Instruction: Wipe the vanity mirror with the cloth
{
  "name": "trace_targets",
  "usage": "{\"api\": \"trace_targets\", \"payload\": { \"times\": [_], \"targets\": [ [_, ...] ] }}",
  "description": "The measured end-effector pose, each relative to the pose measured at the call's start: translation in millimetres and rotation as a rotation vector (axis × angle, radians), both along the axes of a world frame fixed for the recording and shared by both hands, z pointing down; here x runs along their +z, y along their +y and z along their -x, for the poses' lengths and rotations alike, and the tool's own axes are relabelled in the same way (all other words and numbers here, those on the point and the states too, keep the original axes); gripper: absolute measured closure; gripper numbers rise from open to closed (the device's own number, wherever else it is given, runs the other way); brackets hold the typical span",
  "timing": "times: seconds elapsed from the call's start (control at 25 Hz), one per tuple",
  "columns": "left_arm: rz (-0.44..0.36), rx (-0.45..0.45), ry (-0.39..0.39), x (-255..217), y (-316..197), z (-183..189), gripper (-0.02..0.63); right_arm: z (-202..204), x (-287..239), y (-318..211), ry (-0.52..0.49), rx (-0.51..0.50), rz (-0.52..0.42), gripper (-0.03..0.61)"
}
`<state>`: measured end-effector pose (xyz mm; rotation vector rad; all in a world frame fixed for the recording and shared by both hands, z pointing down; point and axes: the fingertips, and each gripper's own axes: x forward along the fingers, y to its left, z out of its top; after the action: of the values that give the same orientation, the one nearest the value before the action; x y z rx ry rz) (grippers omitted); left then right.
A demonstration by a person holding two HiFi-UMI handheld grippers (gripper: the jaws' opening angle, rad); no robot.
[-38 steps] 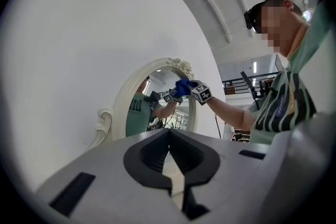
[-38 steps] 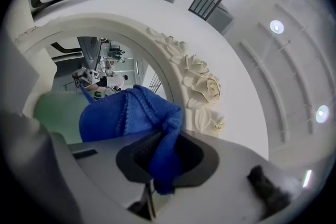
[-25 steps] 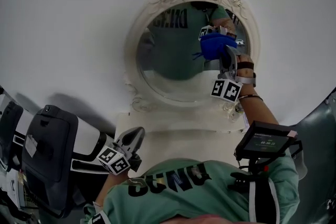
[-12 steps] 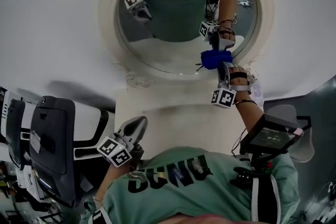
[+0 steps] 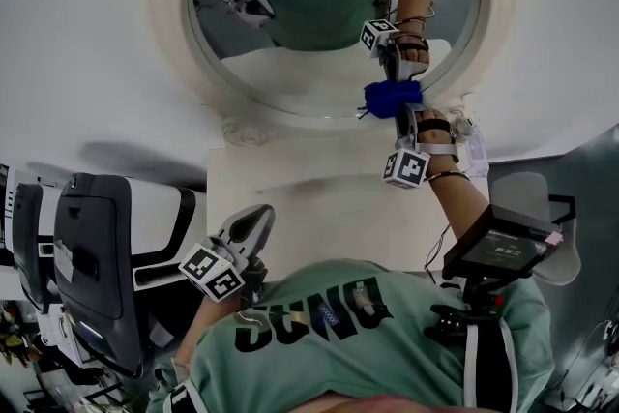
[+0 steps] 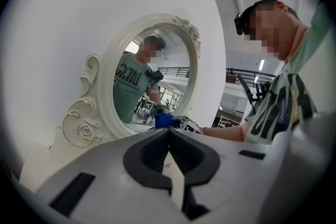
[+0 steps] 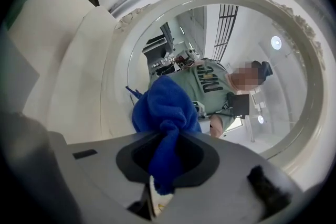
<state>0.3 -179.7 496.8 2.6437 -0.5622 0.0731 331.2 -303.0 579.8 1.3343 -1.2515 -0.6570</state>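
The oval vanity mirror [image 5: 319, 73] in its ornate cream frame [image 5: 174, 44] stands against a white wall at the top of the head view. My right gripper [image 5: 398, 109] is shut on a bunched blue cloth [image 5: 389, 98], which presses against the lower right of the glass by the frame. In the right gripper view the cloth [image 7: 165, 107] bulges out of the right gripper [image 7: 167, 136] in front of the mirror [image 7: 236, 50]. My left gripper [image 5: 259, 220] hangs low by the person's torso, shut and holding nothing. Its view looks over the left gripper [image 6: 169, 131] towards the mirror [image 6: 152, 81] and the cloth [image 6: 167, 121].
A cream vanity top [image 5: 309, 198] runs below the mirror. A black and white chair [image 5: 87, 256] stands at the left. A small screen device [image 5: 503, 251] is mounted at the person's right side. The glass reflects the person and both grippers.
The right gripper has carried the cloth from the upper right of the glass down to its lower right edge. The head view has tipped down. The left gripper has stayed put.
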Motion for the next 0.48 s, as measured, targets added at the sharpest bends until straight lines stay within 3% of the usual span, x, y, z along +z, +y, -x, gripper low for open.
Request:
{"api": "trace_targets", "payload": {
  "times": [0.36,0.48],
  "targets": [
    [-0.086,0.002,0.047,-27.3,-8.0,1.5,0.604,10.0,22.9,-7.5,-0.064,-0.024,0.166,0.528],
    [-0.137,-0.012,0.063,-34.9,-10.4,11.1,0.604,27.0,-19.6,-5.3,-0.075,-0.094,0.073,0.528]
  ]
}}
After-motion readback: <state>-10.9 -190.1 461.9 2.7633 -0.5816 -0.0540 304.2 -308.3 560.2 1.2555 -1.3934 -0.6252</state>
